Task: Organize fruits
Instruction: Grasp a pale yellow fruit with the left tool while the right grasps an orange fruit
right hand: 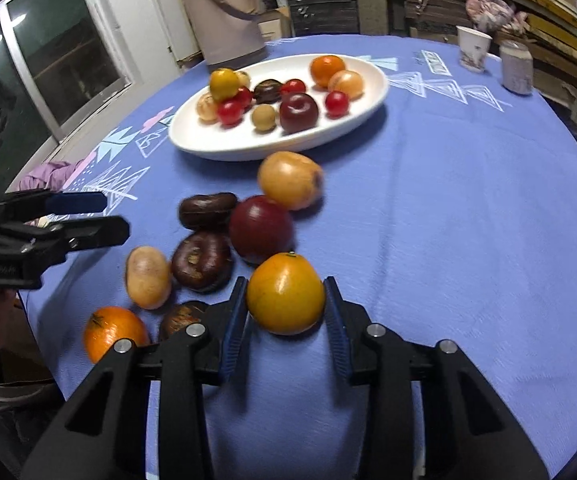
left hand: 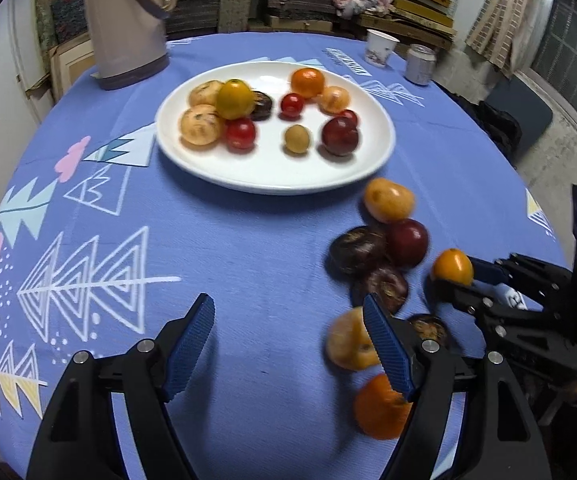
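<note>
Right wrist view: right gripper (right hand: 285, 300) seemingly pinches the yellow-orange fruit (right hand: 285, 293), bound for the plate (right hand: 216, 148); left gripper (left hand: 288, 340) gapes empty.

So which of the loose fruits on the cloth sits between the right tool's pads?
The yellow-orange citrus, nearest the camera in the right wrist view. The right tool has its blue pads against both its sides; the other loose fruits lie untouched to its left and beyond.

Closing the right gripper (right hand: 285, 312) on a yellow-orange fruit (right hand: 285, 293) over the blue tablecloth (right hand: 468, 220), beside a dark red plum (right hand: 260, 229) and brown fruits (right hand: 201, 261), with the fruit-filled white plate (right hand: 248, 146) sitting beyond.
</note>
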A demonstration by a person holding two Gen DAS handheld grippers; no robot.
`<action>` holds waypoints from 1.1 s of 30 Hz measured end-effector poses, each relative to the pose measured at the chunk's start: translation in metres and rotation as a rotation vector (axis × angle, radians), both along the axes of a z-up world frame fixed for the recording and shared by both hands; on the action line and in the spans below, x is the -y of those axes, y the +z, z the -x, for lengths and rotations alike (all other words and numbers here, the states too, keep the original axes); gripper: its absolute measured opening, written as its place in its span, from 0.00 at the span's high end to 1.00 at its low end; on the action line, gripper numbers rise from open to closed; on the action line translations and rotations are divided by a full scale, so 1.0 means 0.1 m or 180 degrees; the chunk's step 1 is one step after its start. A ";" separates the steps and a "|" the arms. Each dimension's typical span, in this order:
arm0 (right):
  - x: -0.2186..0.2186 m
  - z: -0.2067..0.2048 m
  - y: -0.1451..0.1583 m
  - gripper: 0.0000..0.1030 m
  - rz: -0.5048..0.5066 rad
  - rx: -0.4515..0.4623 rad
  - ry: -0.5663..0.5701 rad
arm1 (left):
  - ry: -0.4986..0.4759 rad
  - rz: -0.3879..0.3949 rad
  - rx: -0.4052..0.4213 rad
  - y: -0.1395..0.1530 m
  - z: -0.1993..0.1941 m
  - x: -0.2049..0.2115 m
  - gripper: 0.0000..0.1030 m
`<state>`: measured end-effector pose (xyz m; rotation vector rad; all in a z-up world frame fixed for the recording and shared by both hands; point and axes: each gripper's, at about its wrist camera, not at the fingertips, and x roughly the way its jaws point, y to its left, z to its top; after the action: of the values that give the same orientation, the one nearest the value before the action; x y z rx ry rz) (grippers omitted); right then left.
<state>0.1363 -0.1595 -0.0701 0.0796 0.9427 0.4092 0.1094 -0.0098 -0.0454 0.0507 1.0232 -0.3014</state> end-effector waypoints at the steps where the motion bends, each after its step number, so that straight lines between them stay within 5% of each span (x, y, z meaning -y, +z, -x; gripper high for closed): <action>1: 0.04 0.01 0.00 0.64 -0.0031 -0.0004 -0.0012 | -0.0033 0.0011 -0.0002 0.00 0.01 0.03 0.25; 11: 0.08 0.08 -0.03 0.64 -0.0082 -0.0019 0.0007 | -0.0264 0.0071 -0.0094 -0.11 0.07 0.27 0.27; 15: 0.08 0.09 -0.04 0.64 -0.0091 -0.0015 0.0013 | -0.0314 0.0156 -0.0243 -0.22 0.04 0.27 0.45; 33: 0.07 0.10 -0.05 0.63 -0.0071 0.0004 0.0026 | -0.0274 0.0204 -0.0325 -0.36 0.02 0.28 0.50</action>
<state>0.1261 -0.1662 -0.0748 0.0960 0.9374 0.4273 0.1077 -0.0376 -0.0811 0.0215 1.1135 -0.4185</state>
